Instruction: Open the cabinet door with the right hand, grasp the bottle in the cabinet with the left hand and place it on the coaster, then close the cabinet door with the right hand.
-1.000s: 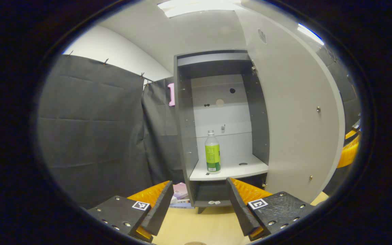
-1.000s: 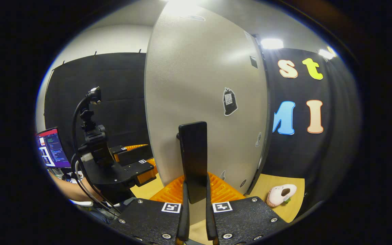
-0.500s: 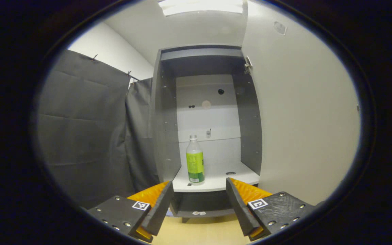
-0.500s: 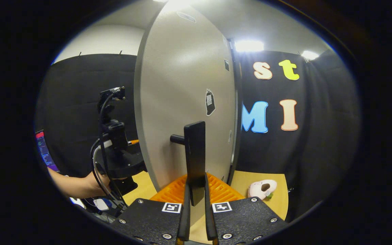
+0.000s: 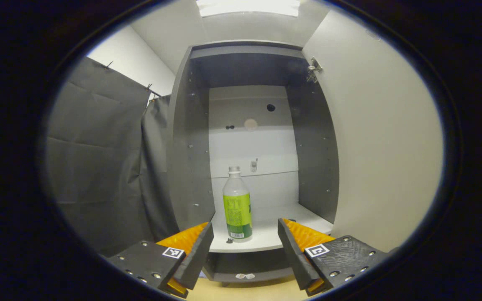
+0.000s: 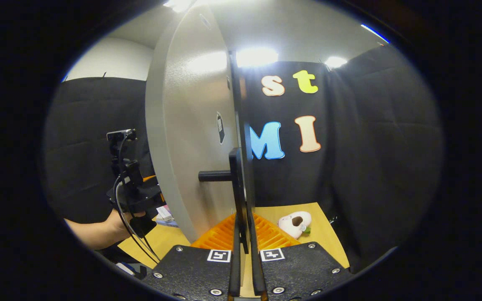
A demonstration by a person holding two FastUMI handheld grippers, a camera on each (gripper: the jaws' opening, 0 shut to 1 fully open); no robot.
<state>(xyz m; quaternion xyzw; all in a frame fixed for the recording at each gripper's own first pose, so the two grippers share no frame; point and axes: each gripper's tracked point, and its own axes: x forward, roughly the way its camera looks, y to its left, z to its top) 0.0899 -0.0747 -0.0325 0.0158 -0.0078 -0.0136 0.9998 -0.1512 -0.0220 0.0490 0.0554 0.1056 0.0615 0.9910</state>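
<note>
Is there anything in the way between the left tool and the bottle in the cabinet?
Nothing visible. The cabinet door is swung wide to the right, and the bottle stands alone on the shelf, straight ahead of the open left tool.

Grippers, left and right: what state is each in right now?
Left gripper: open, empty, facing the bottle on the cabinet shelf.
Right gripper: shut on the door handle of the opened cabinet door.
</note>
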